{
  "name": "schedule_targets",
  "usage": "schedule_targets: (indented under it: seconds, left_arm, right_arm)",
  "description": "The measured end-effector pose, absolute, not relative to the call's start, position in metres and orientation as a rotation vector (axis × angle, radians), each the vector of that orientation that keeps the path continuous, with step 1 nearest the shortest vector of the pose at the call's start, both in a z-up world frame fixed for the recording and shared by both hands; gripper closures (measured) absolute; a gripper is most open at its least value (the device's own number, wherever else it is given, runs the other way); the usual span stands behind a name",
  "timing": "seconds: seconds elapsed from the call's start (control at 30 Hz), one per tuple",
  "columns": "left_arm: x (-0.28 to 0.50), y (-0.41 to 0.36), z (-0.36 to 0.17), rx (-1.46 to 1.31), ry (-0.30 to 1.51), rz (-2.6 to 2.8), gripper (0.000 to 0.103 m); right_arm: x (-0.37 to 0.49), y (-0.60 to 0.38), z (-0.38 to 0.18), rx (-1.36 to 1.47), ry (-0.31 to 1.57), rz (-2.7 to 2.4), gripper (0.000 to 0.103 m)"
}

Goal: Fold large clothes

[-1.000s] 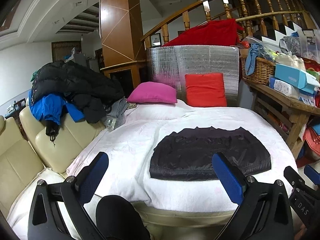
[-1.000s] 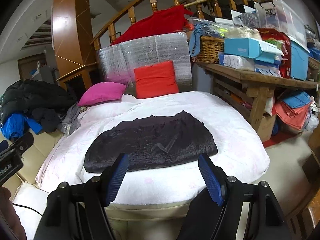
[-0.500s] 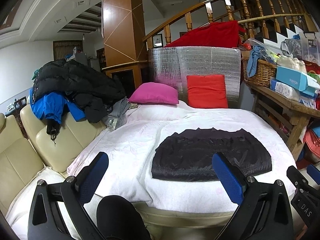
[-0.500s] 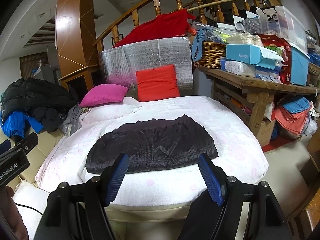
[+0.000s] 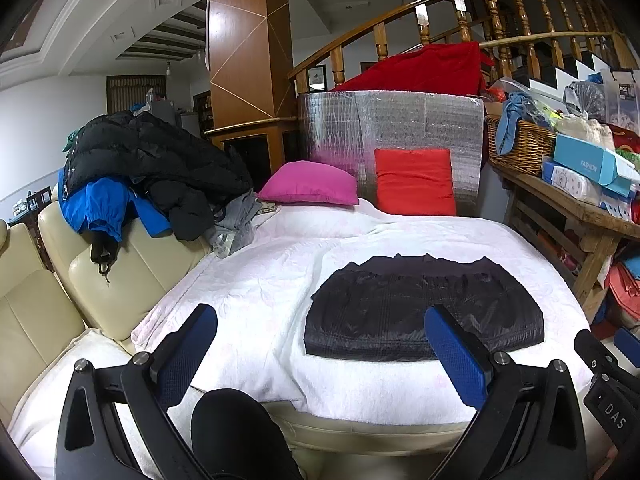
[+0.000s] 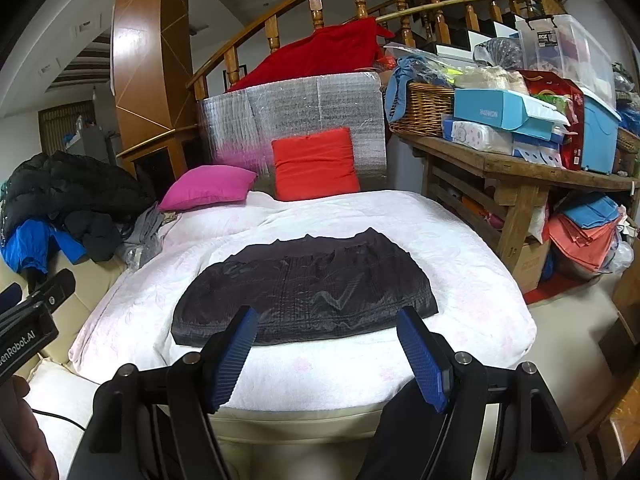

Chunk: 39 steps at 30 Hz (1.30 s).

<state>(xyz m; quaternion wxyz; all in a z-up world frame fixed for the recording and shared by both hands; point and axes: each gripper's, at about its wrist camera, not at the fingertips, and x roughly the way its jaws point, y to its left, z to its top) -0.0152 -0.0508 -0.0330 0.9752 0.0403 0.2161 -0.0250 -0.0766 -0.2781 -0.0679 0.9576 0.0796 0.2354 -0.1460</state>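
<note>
Two grippers hang spread and empty-handed off the near edge of a white-covered bed.

Left wrist view: the left gripper (image 5: 320,352) holds its blue pads wide apart with nothing between them, short of the bed's near edge. The dark quilted garment (image 5: 424,312) lies flat on the white bedspread (image 5: 248,288), toward the near right part of the bed, already reduced to a compact slab with a straight near hem and a rounded far side. It looks folded at least once; whether a further fold is wanted cannot be judged from here. A heap of black and blue jackets (image 5: 132,172) sits on the cream sofa back (image 5: 80,280) off the bed's left edge, likely the work still waiting. A pink cushion (image 5: 310,188) and a red cushion (image 5: 414,182) stand at the far edge.

Right wrist view: the right gripper (image 6: 328,356) is likewise parted, pinching nothing, just off the near edge with the dark quilted garment (image 6: 304,288) lying ahead between its fingers' lines. Bare bedspread (image 6: 480,280) rings the garment on every side, widest toward the far edge, so there is room to turn or slide it. The right edge is tighter: a loaded wooden bench (image 6: 520,168) stands close alongside.
</note>
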Motion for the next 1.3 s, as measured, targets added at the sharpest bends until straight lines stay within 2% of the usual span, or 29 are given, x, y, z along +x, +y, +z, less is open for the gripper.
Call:
schedule_targets:
  seconds: [1.3]
  left_arm:
    - [-0.0152,-0.0477,-0.0332,0.092,0.429,-0.051,0.000]
  right_arm:
    - [-0.0748,-0.2767,-0.0688,0.184,0.478,-0.297,0.027]
